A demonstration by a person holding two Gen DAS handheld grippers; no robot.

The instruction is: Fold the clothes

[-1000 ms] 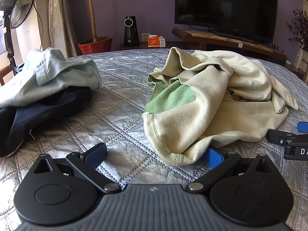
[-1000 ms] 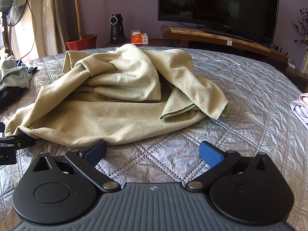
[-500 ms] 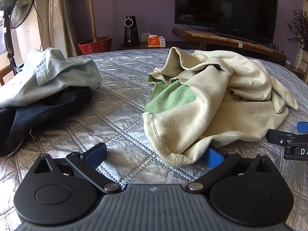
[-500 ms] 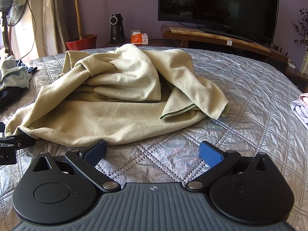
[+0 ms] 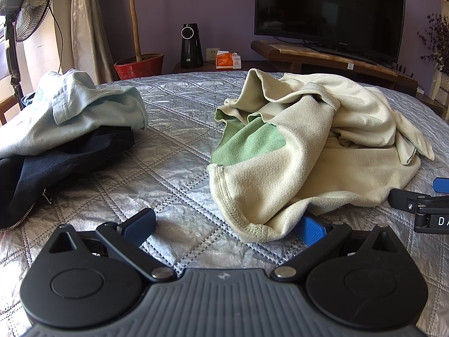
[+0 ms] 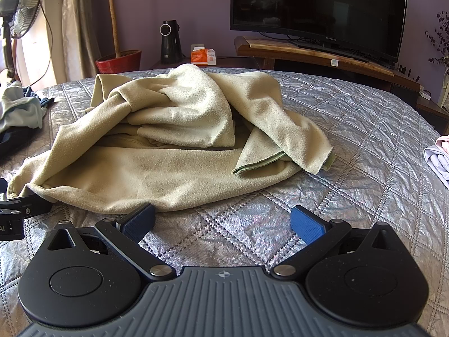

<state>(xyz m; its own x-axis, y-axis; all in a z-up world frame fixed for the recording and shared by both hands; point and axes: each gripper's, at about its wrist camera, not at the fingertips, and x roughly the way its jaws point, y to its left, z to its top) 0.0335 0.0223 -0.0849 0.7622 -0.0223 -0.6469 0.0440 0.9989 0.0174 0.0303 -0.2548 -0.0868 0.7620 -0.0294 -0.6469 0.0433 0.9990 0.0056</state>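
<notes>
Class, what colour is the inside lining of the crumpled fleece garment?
Green, against a pale cream outside; the fleece garment shows it best in the left wrist view.

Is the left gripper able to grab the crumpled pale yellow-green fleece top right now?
Probably yes. The left gripper is open, and the hemmed corner of the crumpled pale yellow-green fleece top lies between its fingers on the silver quilted bedspread. Nothing sits in the way.

A dark television [image 5: 329, 14] stood on a wooden stand [image 5: 331, 59] far ahead of the gripper; a red plant pot [image 5: 139, 66], black speaker [image 5: 191, 46] and pedestal fan [image 5: 26, 14] stood ahead-left.
</notes>
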